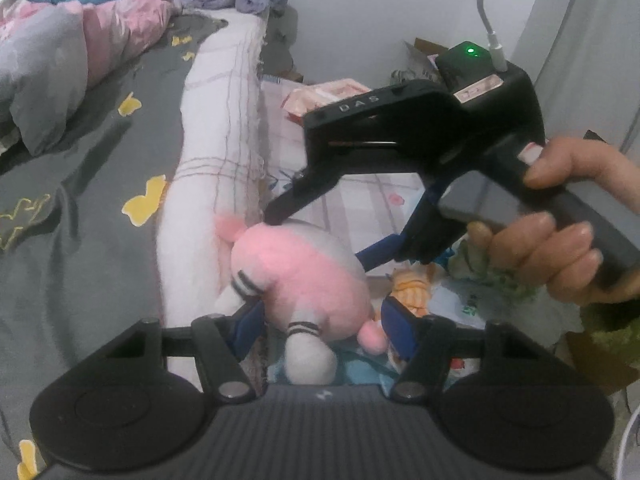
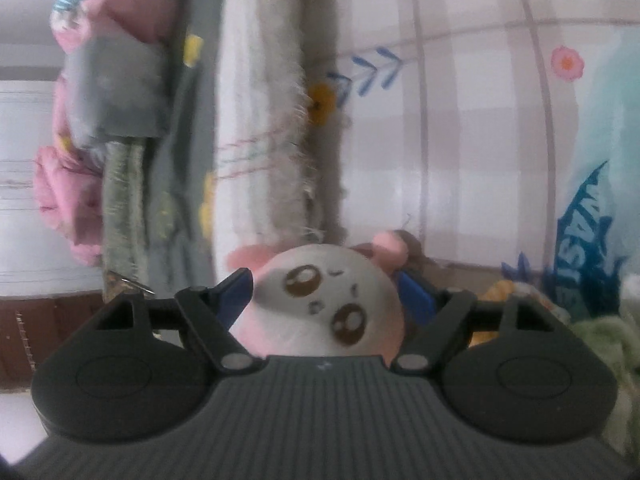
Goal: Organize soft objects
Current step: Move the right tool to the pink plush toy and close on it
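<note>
A pink and white plush toy (image 1: 296, 276) with striped white legs hangs beside the bed's edge. My left gripper (image 1: 320, 320) has its blue pads either side of the toy's lower body; whether they press it is unclear. My right gripper (image 1: 316, 236) comes in from the upper right, held by a hand, with its fingers around the toy's head. In the right wrist view the toy's white face (image 2: 328, 304) with brown eyes fills the gap between the blue pads of my right gripper (image 2: 328, 292), which is shut on it.
A bed with a grey sheet (image 1: 80, 184) and a pink and grey quilt (image 1: 60, 40) lies on the left. A white plaid blanket (image 1: 216, 152) drapes over its edge. A checked cloth (image 2: 480, 120), an orange plush (image 1: 412, 288) and green fabric (image 1: 504, 280) lie below on the right.
</note>
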A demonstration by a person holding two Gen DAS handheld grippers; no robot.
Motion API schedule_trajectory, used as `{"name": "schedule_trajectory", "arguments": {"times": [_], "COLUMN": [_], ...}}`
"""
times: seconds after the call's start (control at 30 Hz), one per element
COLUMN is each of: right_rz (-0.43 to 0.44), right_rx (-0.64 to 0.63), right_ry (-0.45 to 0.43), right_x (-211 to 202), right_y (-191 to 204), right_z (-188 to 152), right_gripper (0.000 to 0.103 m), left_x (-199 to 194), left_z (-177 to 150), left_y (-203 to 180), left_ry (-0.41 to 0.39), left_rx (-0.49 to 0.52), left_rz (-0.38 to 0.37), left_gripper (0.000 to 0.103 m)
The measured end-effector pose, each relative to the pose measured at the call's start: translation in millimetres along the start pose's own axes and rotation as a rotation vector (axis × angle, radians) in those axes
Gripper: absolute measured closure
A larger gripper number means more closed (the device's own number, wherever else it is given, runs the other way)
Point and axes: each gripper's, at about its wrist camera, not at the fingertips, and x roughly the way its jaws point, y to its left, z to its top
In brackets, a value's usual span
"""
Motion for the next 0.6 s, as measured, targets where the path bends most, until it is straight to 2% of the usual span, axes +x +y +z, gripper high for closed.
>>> {"name": "schedule_trajectory", "arguments": {"times": [0.17, 0.27, 0.43, 0.6], "right_rz": [0.051, 0.055, 0.049, 0.078], "right_rx": [0.045, 0.028, -0.057, -0.127], "right_ry": [0.052, 0.055, 0.0, -0.052], "right_x": [12.0, 15.0, 5.5, -19.6], "right_y": [-7.1, -5.1, 8.6, 23.4], "right_z": [6.0, 5.9, -4.2, -17.8], "right_gripper": [0.016, 0.014, 0.018, 0.02], "left_x": [10.6, 12.5, 4.1, -22.3], "left_z": [1.5, 2.5, 5.2, 5.1], "left_y": [2.7, 6.1, 5.9, -8.3], "left_ry": [0.029, 0.033, 0.02, -0.039], "left_rx": [-0.026, -0.056, -0.073, -0.042], "left_rz": [0.0, -0.011, -0.019, -0.014], "left_gripper": [0.037, 0.037, 0.037, 0.037]}}
